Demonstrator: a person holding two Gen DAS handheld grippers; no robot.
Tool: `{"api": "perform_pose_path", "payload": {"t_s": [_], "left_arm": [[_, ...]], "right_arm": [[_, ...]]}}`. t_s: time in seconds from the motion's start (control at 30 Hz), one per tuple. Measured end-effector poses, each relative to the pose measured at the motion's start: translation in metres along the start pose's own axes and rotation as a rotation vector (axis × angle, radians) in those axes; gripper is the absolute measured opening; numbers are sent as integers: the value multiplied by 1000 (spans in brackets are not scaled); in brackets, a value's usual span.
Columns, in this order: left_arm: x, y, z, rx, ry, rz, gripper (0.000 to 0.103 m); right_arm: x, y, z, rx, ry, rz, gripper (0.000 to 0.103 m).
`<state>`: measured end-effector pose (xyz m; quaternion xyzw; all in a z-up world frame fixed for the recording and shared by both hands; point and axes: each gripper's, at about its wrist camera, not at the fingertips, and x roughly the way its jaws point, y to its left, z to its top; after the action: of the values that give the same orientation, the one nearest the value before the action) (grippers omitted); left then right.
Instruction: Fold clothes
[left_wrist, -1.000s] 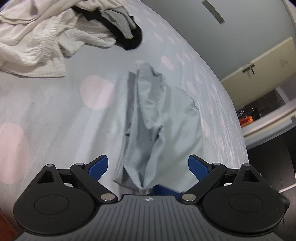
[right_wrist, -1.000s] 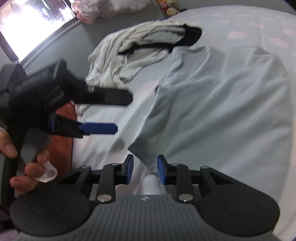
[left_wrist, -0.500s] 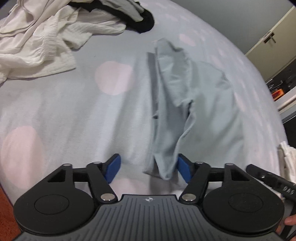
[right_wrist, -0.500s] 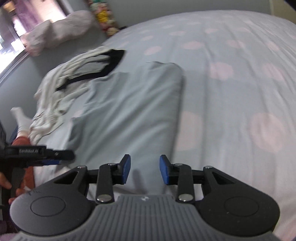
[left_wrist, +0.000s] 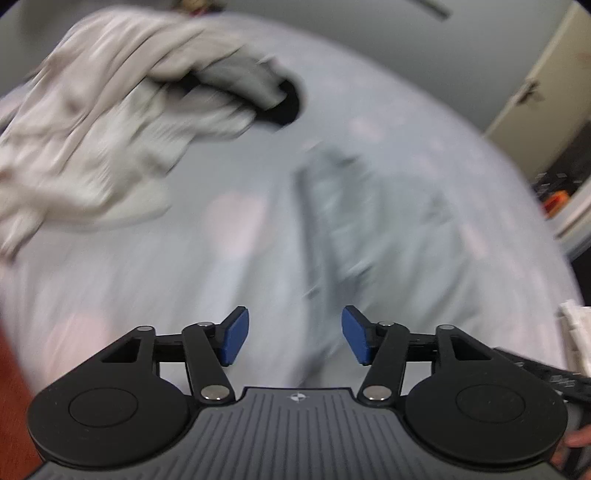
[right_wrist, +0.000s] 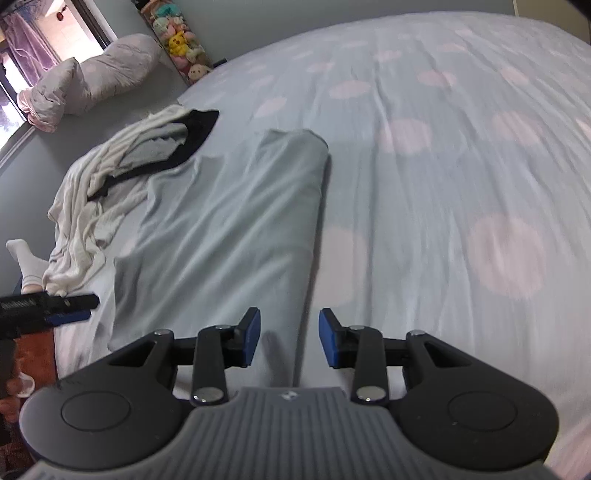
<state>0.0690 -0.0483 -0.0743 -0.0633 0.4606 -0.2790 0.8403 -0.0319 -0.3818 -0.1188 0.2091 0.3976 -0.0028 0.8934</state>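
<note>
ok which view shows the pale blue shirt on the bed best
The right wrist view: the pale blue shirt lies sharp there, folded lengthwise, its long folded edge and collar end clear. The left wrist view shows the same shirt only as a motion-blurred grey strip.

The right hand-held gripper (right_wrist: 290, 338), blue pads apart, hovers over the near edge of a pale grey-blue folded garment (right_wrist: 229, 236) on the pink-dotted bed (right_wrist: 461, 166).

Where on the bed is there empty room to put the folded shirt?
The dotted bedsheet lies bare right of the grey shirt. It is crowded left of the shirt, where the pile of white and black clothes touches it.
</note>
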Motion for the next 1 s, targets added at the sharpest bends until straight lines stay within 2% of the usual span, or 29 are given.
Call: {"api": "perform_pose_path", "payload": {"t_s": [0.07,0.17,0.27,0.37,0.57,0.63,0.77,0.87,0.97,1.0], "left_arm": [[3,-11,9,28,-23,-42,57],[13,-30,19,101,-49,-79,57],[27,-46,23,161,-44,-114,57],[49,-53,23,192,-11,-96,57],[80,-27,18,166,47,29,59],[87,-16,15,145,62,22,60],[91,-11,15,177,43,10,64],[87,-4,18,139,41,-20,63],[75,-3,22,93,21,-57,63],[73,-3,24,80,12,-77,63]], "right_arm": [[1,5,5,-23,-20,5,37],[4,16,12,-75,-44,21,21],[10,25,19,-124,-61,31,19],[20,29,25,-150,-65,30,18],[43,19,26,-145,-29,20,18],[51,14,22,-132,-7,25,15],[58,6,17,-123,3,43,10],[56,0,19,-91,5,67,7],[45,-7,21,-25,-18,105,13],[41,-9,22,-8,-34,117,19]]}}
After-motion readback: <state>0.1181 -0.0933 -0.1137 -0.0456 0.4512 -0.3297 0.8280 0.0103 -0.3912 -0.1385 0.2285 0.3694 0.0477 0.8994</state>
